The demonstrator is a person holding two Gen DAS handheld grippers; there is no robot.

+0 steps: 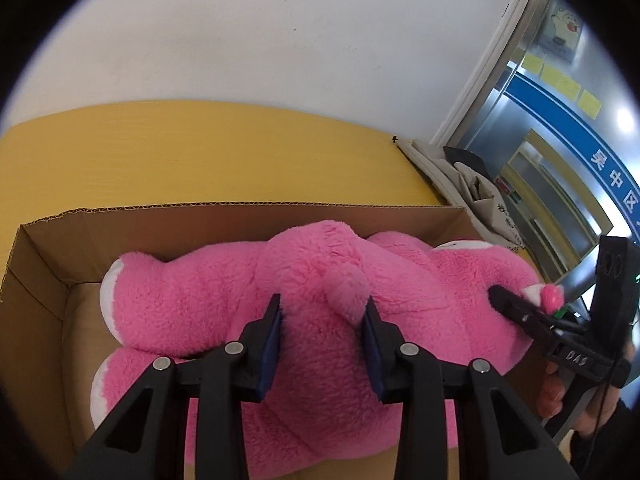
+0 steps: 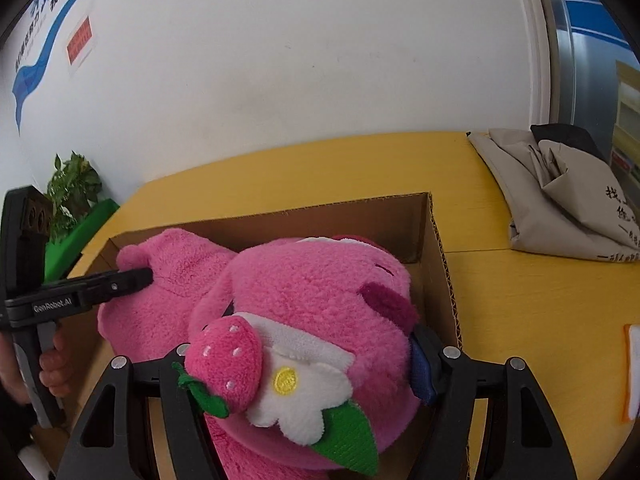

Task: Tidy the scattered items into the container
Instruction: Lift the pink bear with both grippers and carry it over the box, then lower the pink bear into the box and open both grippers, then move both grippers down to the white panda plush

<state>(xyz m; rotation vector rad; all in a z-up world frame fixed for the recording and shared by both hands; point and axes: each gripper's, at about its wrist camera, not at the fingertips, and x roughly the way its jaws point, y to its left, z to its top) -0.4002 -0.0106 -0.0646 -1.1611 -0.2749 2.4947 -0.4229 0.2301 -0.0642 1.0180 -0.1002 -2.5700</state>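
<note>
Your left gripper [image 1: 322, 312] is spread around the pink plush bear's [image 1: 304, 292] rump, and your right gripper [image 2: 300, 354] pinches the bear's head. That bear lies inside the cardboard box [image 2: 444, 264], which sits on the yellow desk [image 2: 532, 312]; a folded grey bag [image 2: 560, 200] lies right of the box.

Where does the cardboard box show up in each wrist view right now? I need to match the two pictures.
Left wrist: cardboard box fills the lower left, its far wall behind the pink plush bear.
Right wrist: the box sits centre, its right wall and corner beside the bear.
Shared landmark: the grey folded bag on the yellow table.
</note>
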